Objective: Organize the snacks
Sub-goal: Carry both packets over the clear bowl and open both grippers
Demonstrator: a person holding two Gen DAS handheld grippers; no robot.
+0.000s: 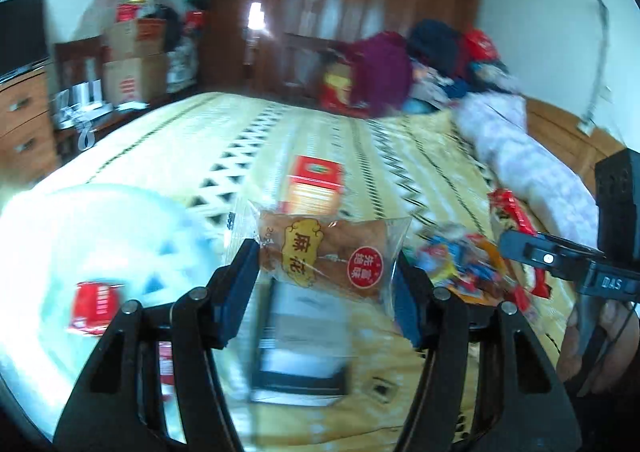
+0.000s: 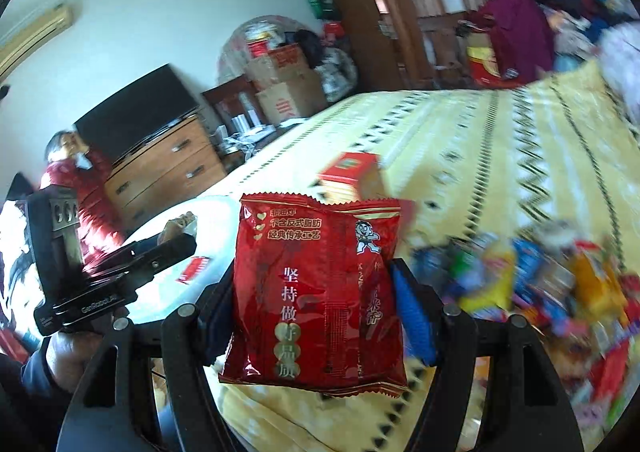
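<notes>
- our left claw (image 1: 326, 280) clamps a clear-wrapped fried dough twist (image 1: 324, 256), raised clear of the bed (image 1: 400, 155).
- our right claw (image 2: 312, 308) clamps a red snack packet (image 2: 316, 292), snack pile (image 2: 540, 292) to its right, probably for sorting.

Clear pastry pack (image 1: 324, 252) in left gripper: "麻花". Red packet (image 2: 316, 300) in right gripper: "坚持做好品质". Other tool's body (image 1: 608, 280): "DAS".

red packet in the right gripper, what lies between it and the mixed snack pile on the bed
In the right wrist view, one blue finger pad pressing the red packet lies between, then a short stretch of yellow bedspread before the snack pile.
</notes>
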